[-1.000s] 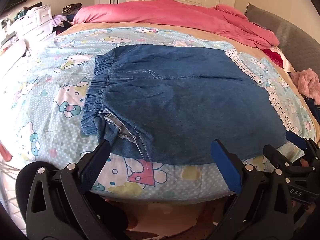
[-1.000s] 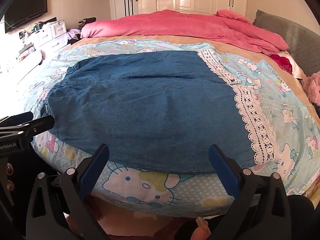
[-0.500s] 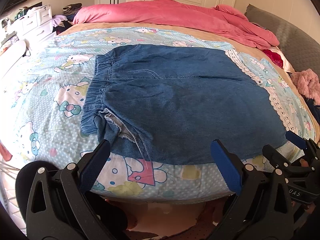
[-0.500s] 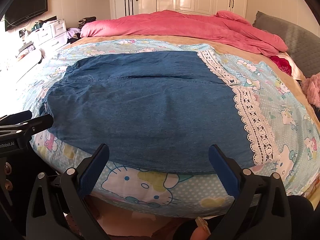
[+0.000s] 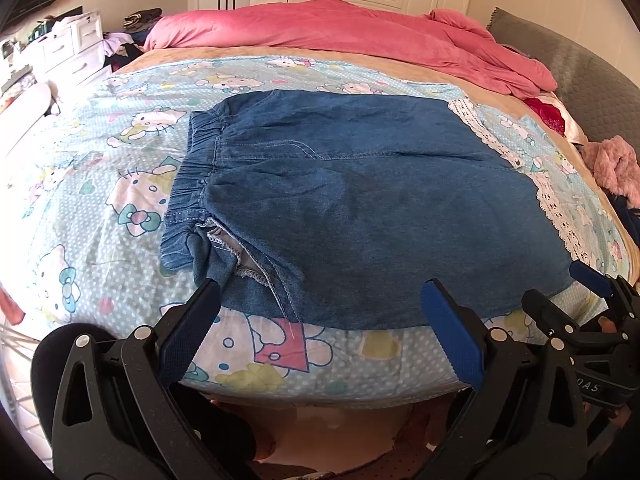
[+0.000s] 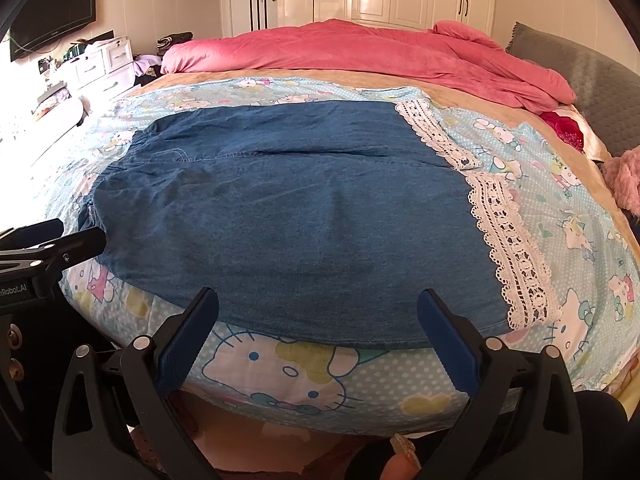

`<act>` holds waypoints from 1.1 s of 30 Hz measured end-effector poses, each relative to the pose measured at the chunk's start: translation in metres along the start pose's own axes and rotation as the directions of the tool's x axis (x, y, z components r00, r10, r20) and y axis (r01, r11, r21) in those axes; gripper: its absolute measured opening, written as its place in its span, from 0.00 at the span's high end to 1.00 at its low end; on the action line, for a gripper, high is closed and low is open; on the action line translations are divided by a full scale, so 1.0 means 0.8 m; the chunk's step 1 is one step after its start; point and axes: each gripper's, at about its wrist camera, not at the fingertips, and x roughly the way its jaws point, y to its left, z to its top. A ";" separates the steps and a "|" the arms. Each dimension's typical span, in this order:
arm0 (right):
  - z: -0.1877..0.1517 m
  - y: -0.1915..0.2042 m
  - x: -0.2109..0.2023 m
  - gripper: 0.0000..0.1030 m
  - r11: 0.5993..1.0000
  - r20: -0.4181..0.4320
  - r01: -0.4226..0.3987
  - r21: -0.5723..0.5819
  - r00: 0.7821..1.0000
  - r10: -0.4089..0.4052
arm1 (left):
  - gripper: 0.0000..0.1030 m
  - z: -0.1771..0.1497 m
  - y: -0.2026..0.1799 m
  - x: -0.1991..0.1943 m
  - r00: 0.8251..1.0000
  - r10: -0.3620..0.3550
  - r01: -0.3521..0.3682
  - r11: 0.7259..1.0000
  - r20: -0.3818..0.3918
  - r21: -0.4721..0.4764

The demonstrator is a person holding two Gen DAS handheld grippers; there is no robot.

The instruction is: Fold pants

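Pants (image 5: 360, 216): flat blue denim, lace-trimmed hems

Denim pants (image 5: 360, 208): mid-blue, white lace hems (image 6: 508, 248). Bed sheet (image 5: 100, 184): pale blue, white-dotted, cartoon cat print. Quilt (image 6: 360, 52): pink. Tongs (image 5: 320, 340) (image 6: 318, 340): black, blue pads.

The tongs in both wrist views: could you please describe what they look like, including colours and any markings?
Both the left tongs and the right tongs are black plastic clamp-style arms with triangular cut-outs and silver rivets. Each finger carries a ribbed blue pad. White lettering shows on their bodies: "RobotAI" on the left pair seen from the right wrist view, and "DAS" on the right pair seen from the left wrist view.
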 end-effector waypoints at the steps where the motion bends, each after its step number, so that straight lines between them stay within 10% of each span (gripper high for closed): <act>1: 0.000 0.000 0.000 0.04 1.000 -0.001 -0.001 0.000 1.000 0.001 | 0.09 0.000 0.000 0.000 1.000 -0.001 0.001 1.000 -0.001 0.000; 33: 0.027 -0.005 0.018 0.04 1.000 -0.034 0.005 0.025 0.999 -0.005 | 0.09 0.018 0.035 0.022 1.000 -0.009 0.008 0.999 -0.022 -0.031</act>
